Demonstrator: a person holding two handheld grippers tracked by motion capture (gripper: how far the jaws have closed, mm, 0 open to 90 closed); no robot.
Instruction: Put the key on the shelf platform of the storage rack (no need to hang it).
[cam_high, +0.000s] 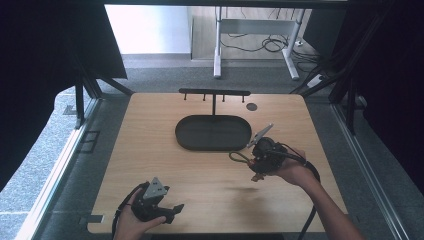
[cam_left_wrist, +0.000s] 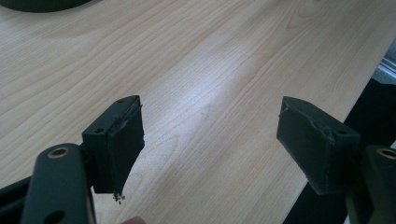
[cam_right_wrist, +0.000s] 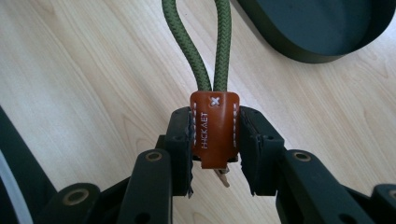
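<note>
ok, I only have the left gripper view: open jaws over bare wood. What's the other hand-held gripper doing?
Observer: The right hand-held gripper is shut on a brown leather tab, seen in its own view.
Operator: Tab on what?
Observer: A green cord loop comes out of the tab, pointing away from the jaws.
Operator: Anything nearby?
Observer: In the high view, a dark oval tray with a hook rack behind it sits at the table's middle, left of that gripper.
</note>
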